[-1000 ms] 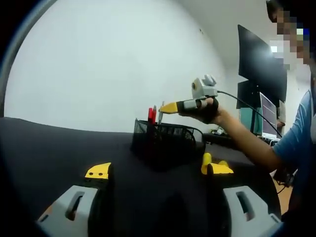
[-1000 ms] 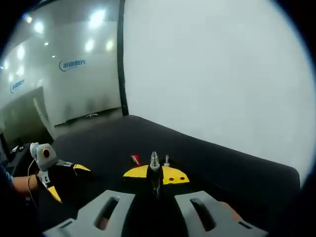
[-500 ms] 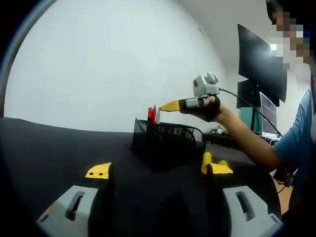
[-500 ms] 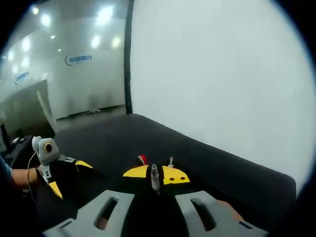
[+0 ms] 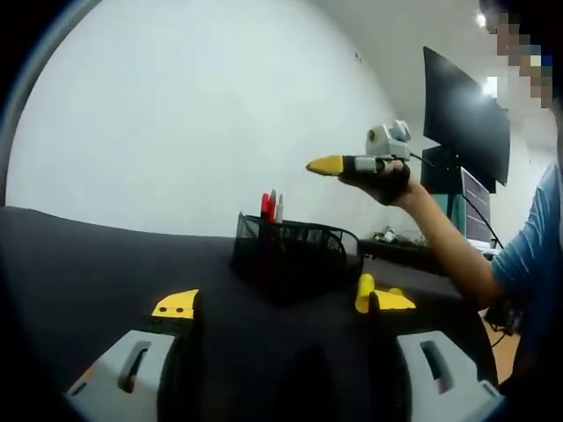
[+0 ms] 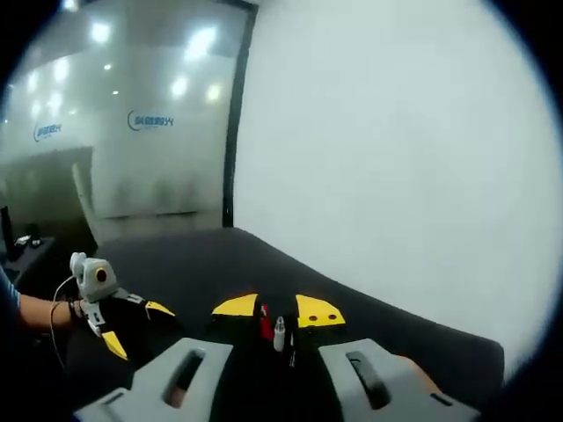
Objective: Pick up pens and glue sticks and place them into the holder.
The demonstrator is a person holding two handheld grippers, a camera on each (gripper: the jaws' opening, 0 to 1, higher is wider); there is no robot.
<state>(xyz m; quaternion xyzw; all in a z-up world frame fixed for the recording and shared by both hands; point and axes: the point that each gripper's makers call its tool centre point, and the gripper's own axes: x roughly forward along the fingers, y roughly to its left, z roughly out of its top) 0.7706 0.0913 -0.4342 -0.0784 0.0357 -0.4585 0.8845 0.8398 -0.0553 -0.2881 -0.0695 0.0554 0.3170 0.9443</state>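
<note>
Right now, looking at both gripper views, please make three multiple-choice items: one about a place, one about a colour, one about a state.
1. Where do the pens stand?
A. In the black mesh holder
B. Flat on the table
C. In the left gripper

2. What colour is the cap of the leftmost pen in the left gripper view?
A. Green
B. Red
C. Blue

3. How is the left gripper?
A. Shut on a pen
B. Shut on the holder
C. Open, holding nothing

Answers: 1 A, their tips rise above the holder's rim. 2 B, the cap is red. 3 C, its jaws stand wide apart over the black table.
</note>
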